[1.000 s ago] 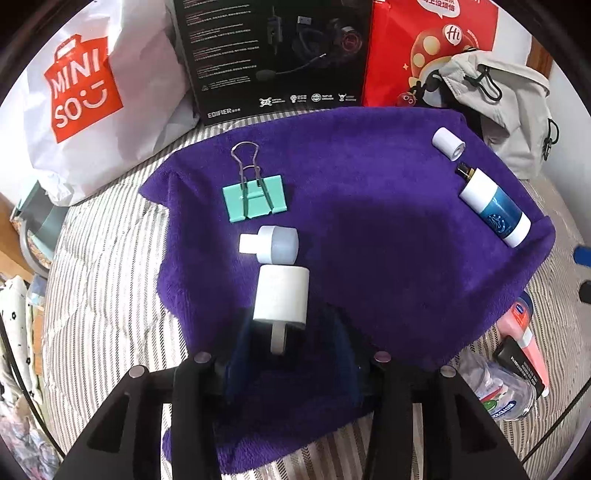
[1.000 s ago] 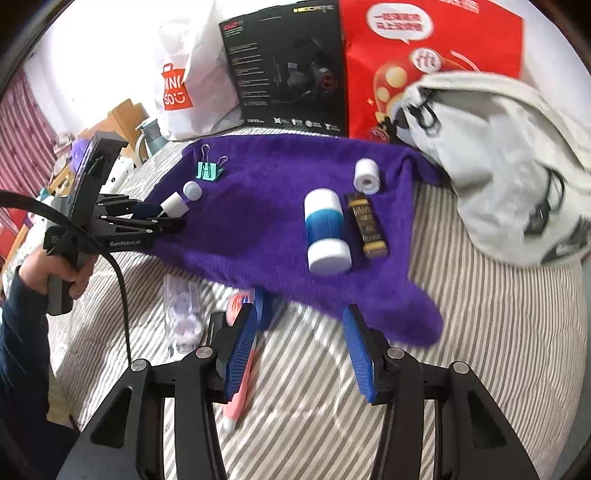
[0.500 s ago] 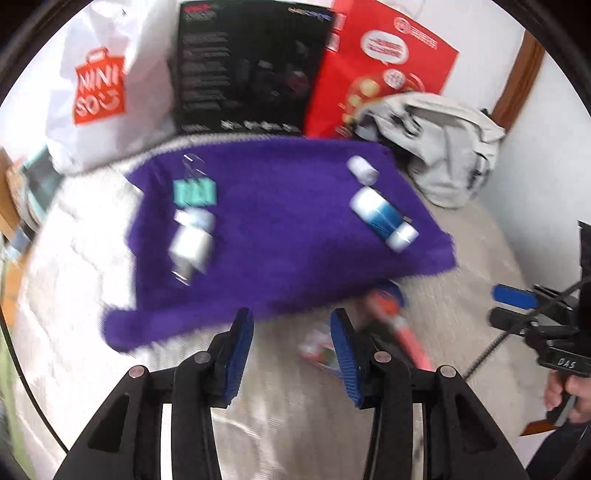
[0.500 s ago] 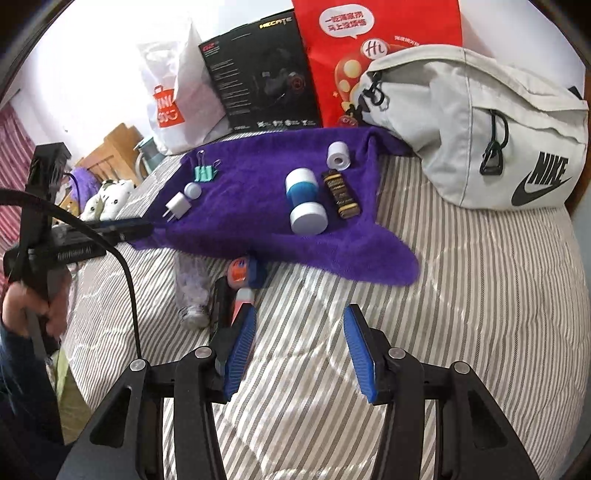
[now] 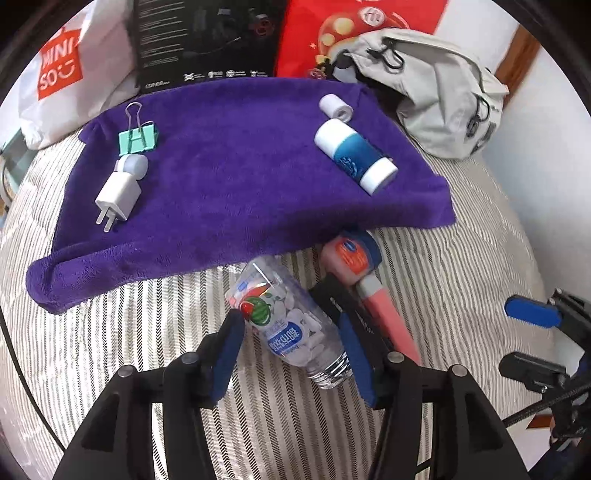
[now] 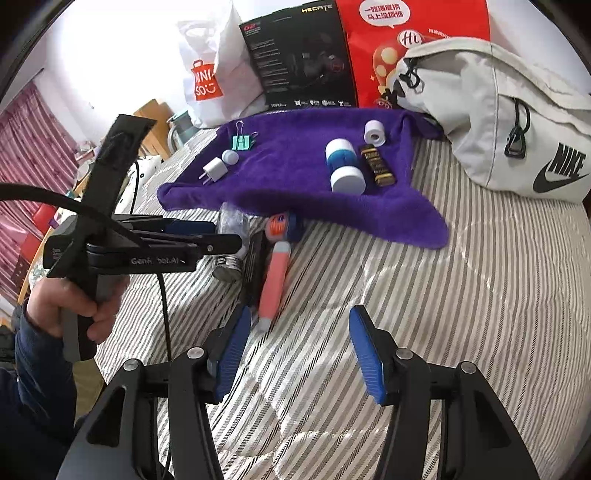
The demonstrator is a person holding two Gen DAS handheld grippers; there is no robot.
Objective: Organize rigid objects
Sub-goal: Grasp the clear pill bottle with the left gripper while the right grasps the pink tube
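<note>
The left hand-held gripper (image 5: 291,332) hangs low over the striped bed (image 5: 461,266), its blue pads spread apart on either side of a clear bottle (image 5: 291,325) of white tablets. The bottle lies on its side on the bedding just off the near edge of the purple towel (image 5: 240,184), threaded neck toward the camera. The pads flank it closely, but whether either one touches it is hard to tell from this angle. Just right of the bottle lie a black flat item (image 5: 343,299) and a pink tube (image 5: 373,295) with a blue cap, the cap end tucked at the towel's edge.

On the towel, at its left, sit a green binder clip (image 5: 138,138), a small pale cap (image 5: 135,165) and a white plug (image 5: 118,195) with its prongs pointing toward the near edge; cap and plug touch. At the right lie a small white roll (image 5: 335,107) and a blue-and-white bottle (image 5: 354,157) on its side. The right wrist view also shows a dark bar (image 6: 376,164) beside that bottle.

The right hand-held gripper (image 6: 299,354) is held over bare bedding, well apart from the towel, with its jaws wide and nothing between them. A hand (image 6: 70,306) in a dark sleeve grips the left tool's handle.

Behind the towel stand a white bag (image 5: 62,74), a black box (image 5: 207,40) and a red bag (image 5: 354,26); a grey pack (image 5: 436,92) slumps at the right.
</note>
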